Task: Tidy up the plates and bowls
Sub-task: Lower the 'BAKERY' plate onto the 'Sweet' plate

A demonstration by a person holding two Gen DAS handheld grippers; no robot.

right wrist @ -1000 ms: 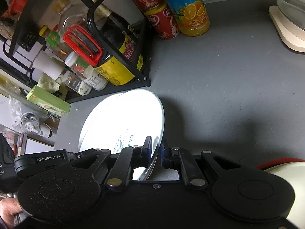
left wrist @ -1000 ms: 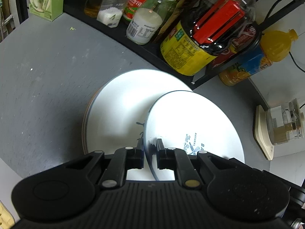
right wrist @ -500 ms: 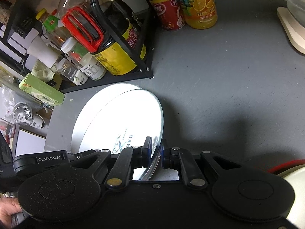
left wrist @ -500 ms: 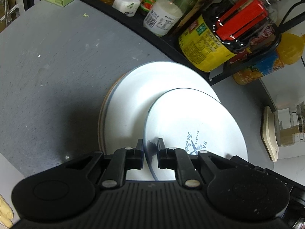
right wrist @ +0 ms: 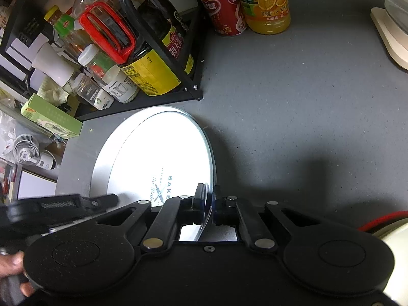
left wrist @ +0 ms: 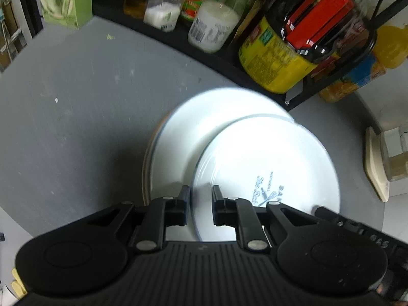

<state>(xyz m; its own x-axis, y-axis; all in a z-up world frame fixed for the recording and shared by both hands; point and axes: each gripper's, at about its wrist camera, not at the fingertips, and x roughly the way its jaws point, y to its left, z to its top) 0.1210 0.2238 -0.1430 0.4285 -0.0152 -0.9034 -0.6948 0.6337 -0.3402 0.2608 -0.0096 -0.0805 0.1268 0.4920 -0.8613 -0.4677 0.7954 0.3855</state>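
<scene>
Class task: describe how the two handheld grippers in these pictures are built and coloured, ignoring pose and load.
Both the left gripper and the right gripper are matte black plastic: a ribbed or smooth body, two round lobes, angled linkage bars with silver rivets, and short flat fingers. White lettering runs along the left gripper's side, too blurred to read.

- The printed plate (left wrist: 267, 163) looks like glazed ceramic, smooth and glossy, glaring white under the light.
- The larger plate (left wrist: 193, 130) beneath it has the same shiny glaze.
- The countertop (right wrist: 293, 107) is grey, matt and finely speckled, slightly rough.
- The left gripper (left wrist: 200, 201) and right gripper (right wrist: 209, 199) are matt black plastic with small bright metal pins.
- The rack (right wrist: 193, 86) is black metal rod.
- The soy sauce bottle (right wrist: 158, 48) is glossy, with a yellow paper label.
- The green box (left wrist: 68, 0) looks like cardboard.
</scene>
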